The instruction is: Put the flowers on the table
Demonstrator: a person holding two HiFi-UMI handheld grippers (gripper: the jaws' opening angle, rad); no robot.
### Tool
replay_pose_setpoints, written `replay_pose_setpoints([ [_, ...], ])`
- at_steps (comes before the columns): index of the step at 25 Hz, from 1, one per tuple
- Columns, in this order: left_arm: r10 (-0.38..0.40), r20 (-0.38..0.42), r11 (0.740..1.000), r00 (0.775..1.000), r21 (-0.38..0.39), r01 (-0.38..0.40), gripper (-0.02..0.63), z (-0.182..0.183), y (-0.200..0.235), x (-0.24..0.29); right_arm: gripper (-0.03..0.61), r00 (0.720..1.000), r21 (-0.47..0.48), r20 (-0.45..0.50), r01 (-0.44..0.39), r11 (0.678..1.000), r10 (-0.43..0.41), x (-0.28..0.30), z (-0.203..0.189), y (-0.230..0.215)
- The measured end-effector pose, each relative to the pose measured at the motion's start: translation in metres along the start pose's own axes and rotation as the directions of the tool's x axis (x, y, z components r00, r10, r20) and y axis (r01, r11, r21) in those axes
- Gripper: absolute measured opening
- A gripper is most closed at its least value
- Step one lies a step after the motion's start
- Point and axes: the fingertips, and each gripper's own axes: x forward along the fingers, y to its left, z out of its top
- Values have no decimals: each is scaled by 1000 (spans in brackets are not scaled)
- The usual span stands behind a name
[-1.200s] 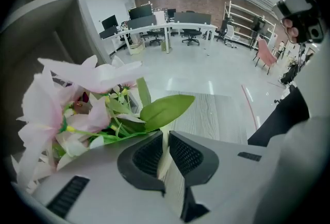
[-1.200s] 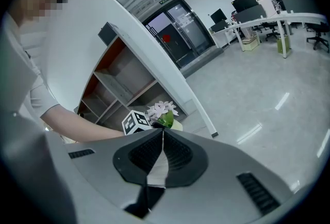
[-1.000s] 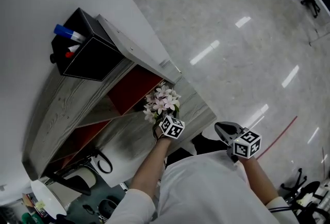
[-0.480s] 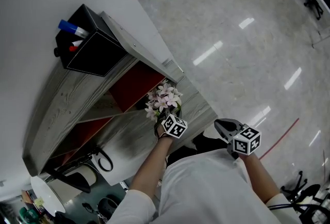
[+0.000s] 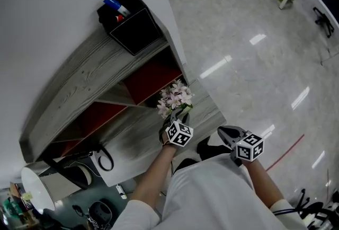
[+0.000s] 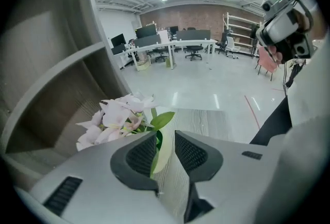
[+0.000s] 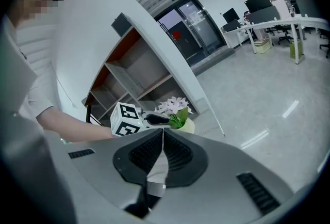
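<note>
In the head view, I see the pale pink flowers just ahead of my left gripper, on the grey wooden tabletop. In the left gripper view, its fingers are opening, with a green leaf between them. In the right gripper view, the right gripper has its fingers closed on nothing.

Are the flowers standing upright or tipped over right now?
Upright. The flowers stand in their pot on the grey table, with the blossoms above the pot and the leaves pointing up.
</note>
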Motion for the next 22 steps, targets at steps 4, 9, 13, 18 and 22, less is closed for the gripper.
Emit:
replay_pose_setpoints([
  [4,20,51,999,998,-26,-19,118,-8,-6,-43,20,1000,-21,-3,-20,1000,20,3,-11,25],
  [9,99,129,992,987,-86,-88,32,-26,-10,-104,20,999,-60,7,-47,997,48,4,-29,63],
  [13,143,176,984,974,-126,-122,12,-41,-23,-148,20,998,-81,33,-48,996,50,-9,-46,90],
  [18,151,257,971,954,-220,-94,11,-59,-52,-211,20,998,-105,53,-40,994,46,-34,-73,122],
  [22,104,336,940,936,-340,18,11,-82,-83,-257,20,998,-122,56,-21,992,29,-56,-100,144],
])
